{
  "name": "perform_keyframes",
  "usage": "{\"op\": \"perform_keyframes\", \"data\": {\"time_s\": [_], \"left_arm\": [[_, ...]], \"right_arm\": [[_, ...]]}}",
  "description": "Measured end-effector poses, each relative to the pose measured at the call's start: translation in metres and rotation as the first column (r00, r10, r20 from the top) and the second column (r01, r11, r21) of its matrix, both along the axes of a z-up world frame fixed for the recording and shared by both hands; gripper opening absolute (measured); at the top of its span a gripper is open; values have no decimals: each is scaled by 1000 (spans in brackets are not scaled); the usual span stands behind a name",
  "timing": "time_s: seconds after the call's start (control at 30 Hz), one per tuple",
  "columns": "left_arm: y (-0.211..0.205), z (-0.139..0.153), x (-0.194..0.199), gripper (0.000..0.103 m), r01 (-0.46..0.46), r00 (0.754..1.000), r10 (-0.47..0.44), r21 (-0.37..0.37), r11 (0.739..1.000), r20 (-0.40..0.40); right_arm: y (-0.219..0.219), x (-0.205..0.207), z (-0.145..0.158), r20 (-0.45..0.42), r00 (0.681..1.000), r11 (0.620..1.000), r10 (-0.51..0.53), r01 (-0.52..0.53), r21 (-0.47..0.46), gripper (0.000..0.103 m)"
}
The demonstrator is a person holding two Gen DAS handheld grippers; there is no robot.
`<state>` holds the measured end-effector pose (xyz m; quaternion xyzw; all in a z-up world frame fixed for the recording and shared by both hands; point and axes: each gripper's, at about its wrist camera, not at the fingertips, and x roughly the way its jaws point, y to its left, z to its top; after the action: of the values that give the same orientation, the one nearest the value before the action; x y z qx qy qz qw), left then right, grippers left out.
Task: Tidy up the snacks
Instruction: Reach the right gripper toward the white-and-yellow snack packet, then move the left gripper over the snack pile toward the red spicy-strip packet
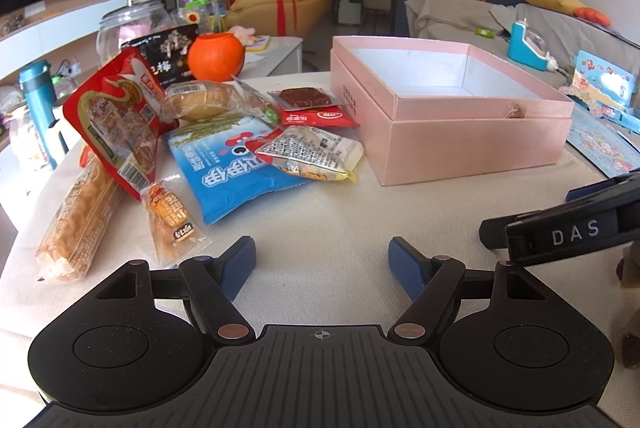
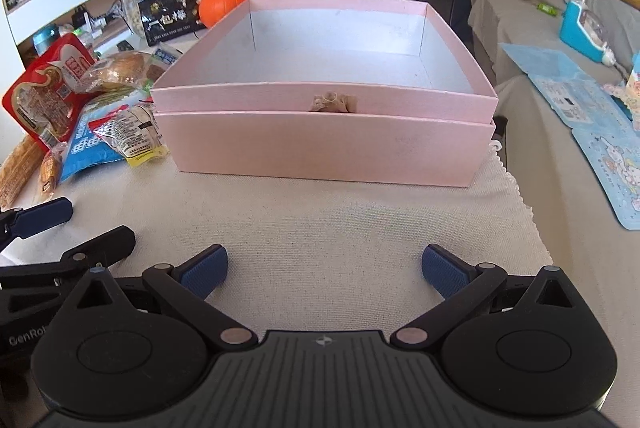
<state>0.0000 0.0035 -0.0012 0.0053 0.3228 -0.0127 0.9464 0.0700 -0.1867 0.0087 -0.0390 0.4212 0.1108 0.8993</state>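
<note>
Grippers, left gripper (image 1: 322, 260) and right gripper (image 2: 324, 268), hover wide and empty at the table's (image 1: 320, 220) near edge, snacks (image 1: 224, 144) unsorted beside the empty pink box (image 2: 328, 144); first pick likely next.

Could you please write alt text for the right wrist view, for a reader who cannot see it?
An open, empty pink box sits on a cream cloth directly ahead of the open right gripper. A pile of packaged snacks lies left of the box, with the left gripper entering at the left edge.
</note>
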Motion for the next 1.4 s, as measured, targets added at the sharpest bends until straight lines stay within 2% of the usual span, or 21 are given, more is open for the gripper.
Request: {"op": "perform_keyframes", "data": {"time_s": [0.1, 0.17, 0.23, 0.3, 0.37, 0.43, 0.57, 0.73, 0.77, 0.87, 1.03, 1.13, 1.2, 1.27, 1.4], "left_arm": [[12, 7, 3, 77, 31, 999, -31, -48, 998, -13], [25, 17, 1, 76, 26, 1000, -27, -91, 995, -5], [40, 30, 0, 76, 7, 1000, -6, -100, 995, 11], [56, 40, 0, 76, -19, 1000, 22, -110, 994, 21], [72, 48, 2, 75, -55, 998, 58, -118, 992, 26], [86, 52, 4, 75, -92, 995, 96, -112, 989, 28], [107, 52, 1, 75, -125, 992, 127, -137, 983, 4], [108, 47, -3, 73, -110, 994, 106, -165, 980, -32], [105, 46, -2, 71, -105, 994, 100, -158, 982, -38], [101, 41, 6, 62, -104, 994, 97, -146, 984, -57], [94, 36, 19, 59, -103, 994, 97, -133, 986, -52], [90, 33, 25, 59, -98, 995, 93, -137, 986, -44], [88, 32, 24, 59, -97, 995, 94, -152, 984, -28], [86, 33, 19, 59, -87, 996, 86, -151, 985, -11], [86, 36, 11, 59, -69, 998, 68, -136, 988, -10]], "right_arm": [[6, 5, -1, -21, 1000, 1000, -23, 23, -14, 103], [6, 5, -2, 0, 1000, 1000, 3, -3, -11, 103], [6, 7, 0, -7, 1000, 1000, 24, -24, -12, 103], [13, 14, 7, -15, 994, 994, 110, -110, 20, 103], [22, 20, 14, 34, 986, 984, 165, -166, 56, 103], [32, 30, 19, 70, 989, 988, 129, -134, 76, 103], [54, 56, 17, 61, 994, 978, 93, -103, 181, 103], [95, 78, 9, 29, 986, 960, 166, -168, 225, 102], [102, 78, 8, 26, 985, 956, 173, -174, 234, 101], [115, 73, 9, 31, 973, 955, 229, -230, 187, 77], [91, 48, 14, -8, 957, 949, 291, -287, 128, 75], [62, 34, 24, -27, 933, 921, 359, -349, 176, 76], [45, 30, 35, 32, 948, 929, 318, -318, 187, 83], [34, 36, 43, 89, 958, 939, 272, -285, 194, 84], [35, 63, 45, 95, 968, 940, 231, -248, 236, 84]]}}
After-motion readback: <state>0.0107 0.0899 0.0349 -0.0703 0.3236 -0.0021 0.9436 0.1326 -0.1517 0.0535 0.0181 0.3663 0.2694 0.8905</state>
